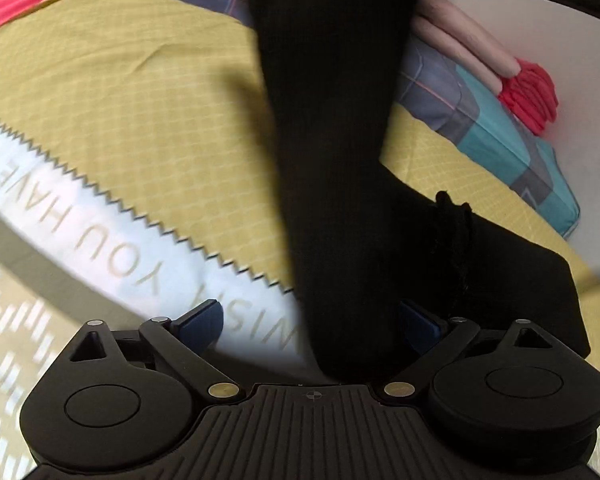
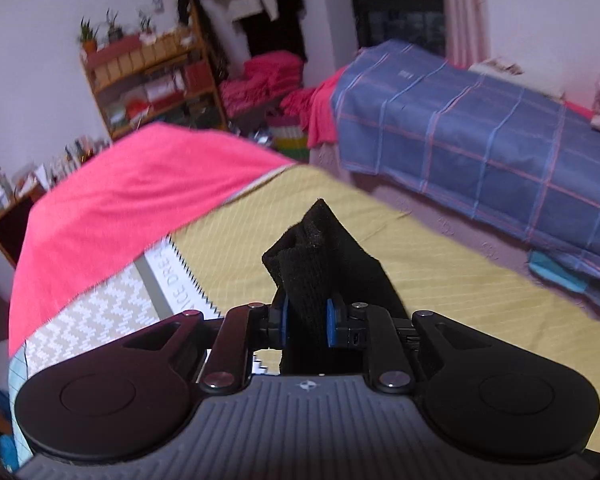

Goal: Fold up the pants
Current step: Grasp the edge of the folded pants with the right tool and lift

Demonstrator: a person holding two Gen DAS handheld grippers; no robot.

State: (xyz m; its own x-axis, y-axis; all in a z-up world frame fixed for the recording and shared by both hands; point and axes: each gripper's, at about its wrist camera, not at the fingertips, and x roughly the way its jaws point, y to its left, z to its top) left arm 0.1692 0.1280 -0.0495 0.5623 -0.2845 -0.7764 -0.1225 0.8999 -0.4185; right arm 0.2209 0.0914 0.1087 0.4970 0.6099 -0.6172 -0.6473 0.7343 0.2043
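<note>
While my right gripper (image 2: 305,322) has its blue pads (image 2: 331,322) pressed in on a bunched fold of the black pants (image 2: 314,264), the cloth pokes up in a crumpled peak above the fingertips and a strip of it trails off to the right, over the yellow bedspread (image 2: 440,280). The jaws stand narrow, with the knit fabric filling the gap between them.

On my left side the jaws stand wide apart. The left gripper (image 1: 320,320) shows one blue pad (image 1: 204,318) bare at the left, clear of the cloth, while the other pad is half hidden behind the fabric (I cannot tell whether it touches). A long black leg of the pants (image 1: 332,140) runs through the gap, from the palm to the top of the view, and a further flap lies to the right on the yellow bedspread (image 1: 120,100). A white band with a zigzag edge and grey lettering (image 1: 112,240) crosses the spread to the left of it.

Further off I see a pink blanket (image 2: 132,200) over the far end of the bed, a second bed under a blue checked cover (image 2: 480,140), and a wooden shelf (image 2: 156,76) against the wall
</note>
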